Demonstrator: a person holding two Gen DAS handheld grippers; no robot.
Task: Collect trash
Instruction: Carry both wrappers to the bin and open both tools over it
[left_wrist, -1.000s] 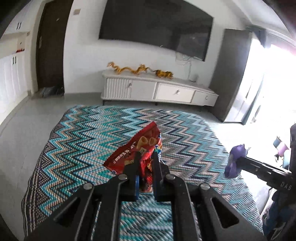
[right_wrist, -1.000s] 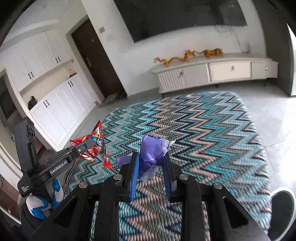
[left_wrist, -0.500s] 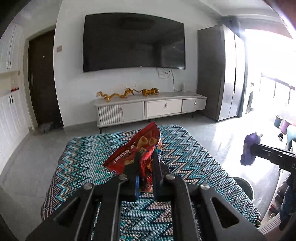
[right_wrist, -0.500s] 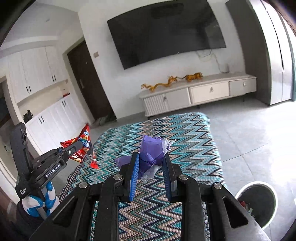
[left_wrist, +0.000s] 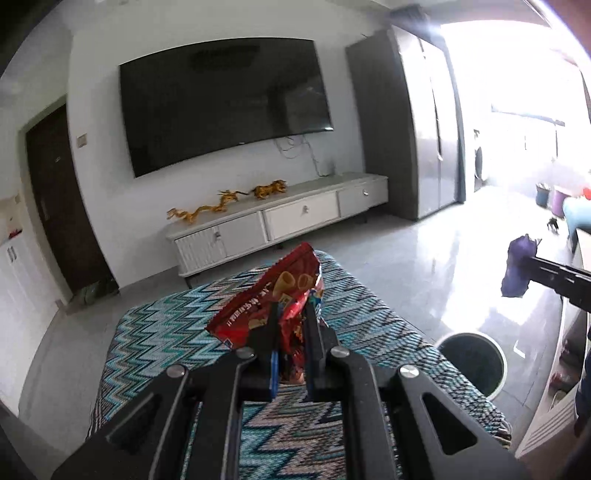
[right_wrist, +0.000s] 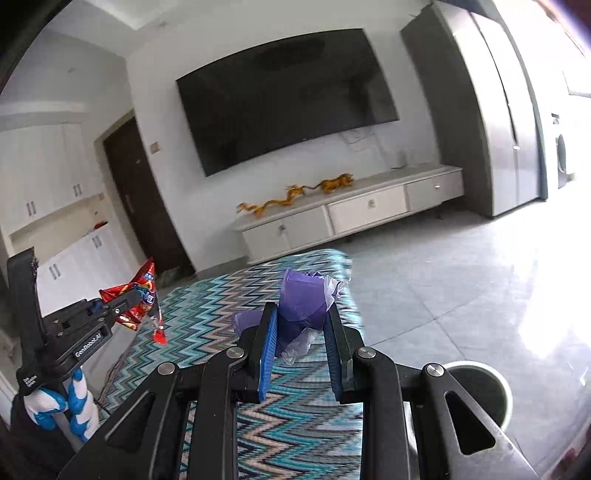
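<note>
My left gripper (left_wrist: 291, 314) is shut on a red snack bag (left_wrist: 273, 295), held up above the zigzag rug (left_wrist: 166, 332). From the right wrist view the same left gripper (right_wrist: 122, 308) shows at the left with the red snack bag (right_wrist: 138, 295) hanging from it. A crumpled purple wrapper (right_wrist: 301, 299) with white plastic sits clamped in my right gripper (right_wrist: 301, 314). At the right edge of the left wrist view, the right gripper (left_wrist: 528, 271) carries that purple wrapper (left_wrist: 517, 269). A round trash bin (left_wrist: 471, 360) stands on the floor below it, also the trash bin (right_wrist: 480, 387) at lower right.
A white TV cabinet (left_wrist: 280, 221) with gold dragon figures stands under a wall-mounted TV (left_wrist: 225, 110). A tall grey cupboard (left_wrist: 413, 129) is at the right, a dark door (left_wrist: 59, 206) at the left. Glossy tile floor (left_wrist: 424, 258) lies beyond the rug.
Both grippers have risen and swung rightward with their loads. The view has lifted from the rug toward the TV wall, and the trash bin has come into sight at the lower right.
</note>
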